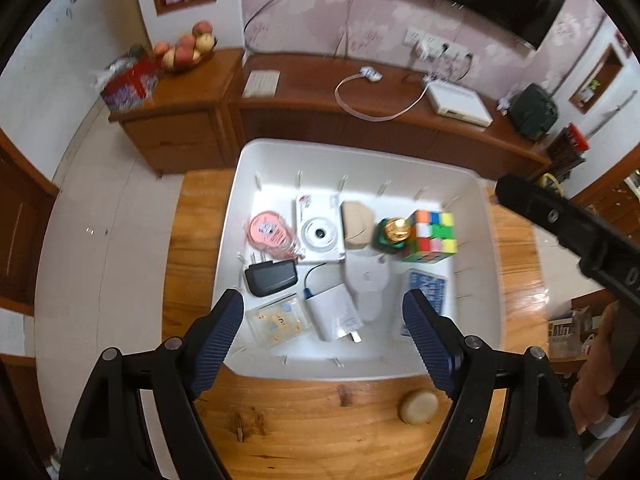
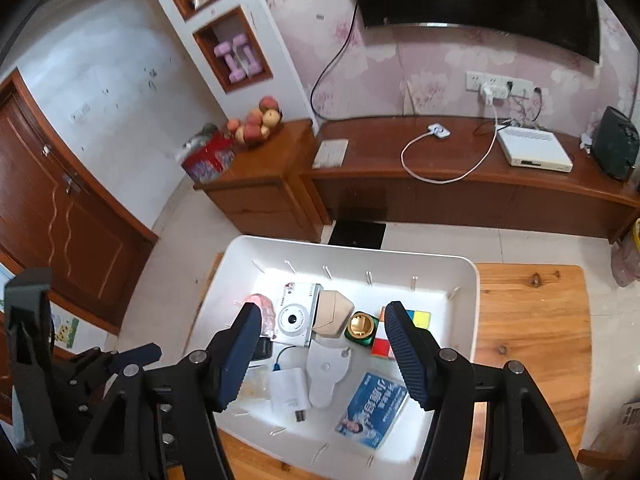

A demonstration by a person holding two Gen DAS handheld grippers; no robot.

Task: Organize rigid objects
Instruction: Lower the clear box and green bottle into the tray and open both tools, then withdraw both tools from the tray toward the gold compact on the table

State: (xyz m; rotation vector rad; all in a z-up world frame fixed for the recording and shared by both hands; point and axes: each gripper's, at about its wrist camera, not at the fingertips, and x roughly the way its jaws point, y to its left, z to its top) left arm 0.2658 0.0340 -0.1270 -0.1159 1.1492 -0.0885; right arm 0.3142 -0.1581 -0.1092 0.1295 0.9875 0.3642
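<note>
Both the left tool (image 1: pixel 322 314) and right tool (image 2: pixel 324 354) hang released above the white bin (image 1: pixel 486 240), which gathers the small items; 1 round puck (image 1: pixel 419 406) lies just outside it

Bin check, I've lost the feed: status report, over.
Left gripper and right gripper open, empty, above the bin. Cube, camera, charger inside. Round puck left on the table. Nothing blocking.

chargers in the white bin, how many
2: a black charger at the bin's left side below the pink disc, and a white charger with a blue-tipped cable beside it. Others may hide behind the jaws.
</note>
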